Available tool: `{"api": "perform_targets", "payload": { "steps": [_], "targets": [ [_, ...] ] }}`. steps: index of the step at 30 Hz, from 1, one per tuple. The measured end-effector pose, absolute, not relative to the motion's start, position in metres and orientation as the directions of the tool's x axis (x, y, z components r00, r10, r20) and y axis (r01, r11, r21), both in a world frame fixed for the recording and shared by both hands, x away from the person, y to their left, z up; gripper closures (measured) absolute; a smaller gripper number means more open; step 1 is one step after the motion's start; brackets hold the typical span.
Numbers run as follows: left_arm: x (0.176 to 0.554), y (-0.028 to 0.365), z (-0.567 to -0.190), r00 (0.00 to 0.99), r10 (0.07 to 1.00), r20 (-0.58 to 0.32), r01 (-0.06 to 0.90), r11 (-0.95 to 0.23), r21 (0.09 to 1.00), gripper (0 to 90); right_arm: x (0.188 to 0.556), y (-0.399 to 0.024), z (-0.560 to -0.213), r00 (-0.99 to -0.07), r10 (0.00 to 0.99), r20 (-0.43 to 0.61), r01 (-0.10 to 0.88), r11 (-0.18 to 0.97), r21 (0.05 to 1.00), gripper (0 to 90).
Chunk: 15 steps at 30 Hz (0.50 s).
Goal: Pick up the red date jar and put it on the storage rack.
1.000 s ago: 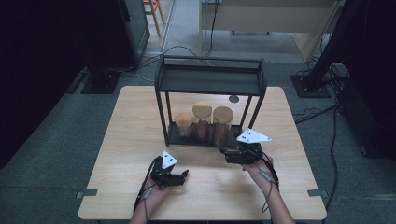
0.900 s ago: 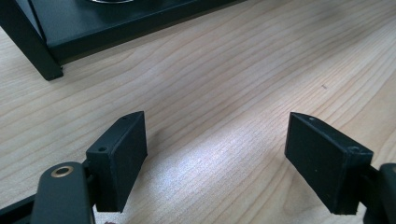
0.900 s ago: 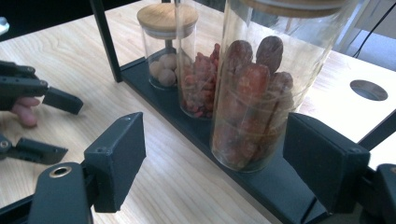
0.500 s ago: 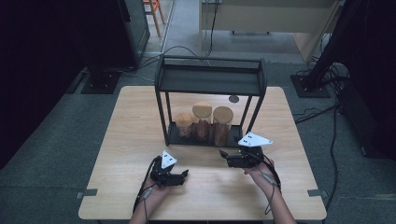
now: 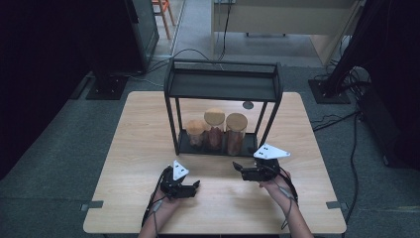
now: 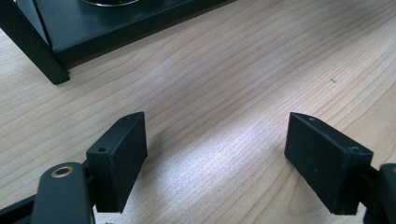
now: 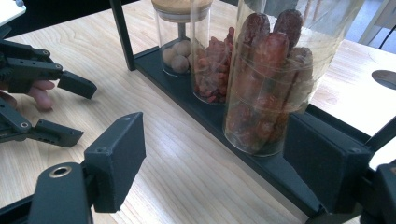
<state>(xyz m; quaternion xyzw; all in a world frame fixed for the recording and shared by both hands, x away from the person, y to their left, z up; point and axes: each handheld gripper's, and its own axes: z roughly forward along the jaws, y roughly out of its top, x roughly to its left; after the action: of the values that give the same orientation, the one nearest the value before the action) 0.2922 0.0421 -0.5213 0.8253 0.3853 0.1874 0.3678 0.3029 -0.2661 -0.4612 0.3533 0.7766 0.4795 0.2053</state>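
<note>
Looks like nothing's started yet: all three jars [image 5: 216,130] sit on the black rack's [image 5: 223,87] bottom shelf. Right tongs [image 5: 238,169] gape empty just before the rack, left tongs [image 5: 196,187] likewise, nearer the person

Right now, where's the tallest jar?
In the high view the tallest jar stands in the middle of three on the rack's bottom shelf, between the short jar and the right jar.

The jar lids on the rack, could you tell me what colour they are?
The jar lids are light tan, like wood or cork; the high view shows them best.
</note>
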Motion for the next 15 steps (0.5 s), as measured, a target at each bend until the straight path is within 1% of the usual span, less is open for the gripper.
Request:
{"api": "perform_targets", "payload": {
  "steps": [11, 15],
  "targets": [
    [0.286, 0.038, -0.521, 0.628, 0.772, 0.094, 0.455, -0.463, 0.76, 21.4, 0.299, -0.275, -0.468, -0.666, 0.745, 0.042, 0.359, 0.271, 0.893, 21.2],
    [0.286, 0.037, -0.521, 0.626, 0.773, 0.104, 0.451, -0.467, 0.761, 21.4, 0.298, -0.278, -0.47, -0.664, 0.747, 0.045, 0.359, 0.265, 0.895, 21.2]
  ]
}}
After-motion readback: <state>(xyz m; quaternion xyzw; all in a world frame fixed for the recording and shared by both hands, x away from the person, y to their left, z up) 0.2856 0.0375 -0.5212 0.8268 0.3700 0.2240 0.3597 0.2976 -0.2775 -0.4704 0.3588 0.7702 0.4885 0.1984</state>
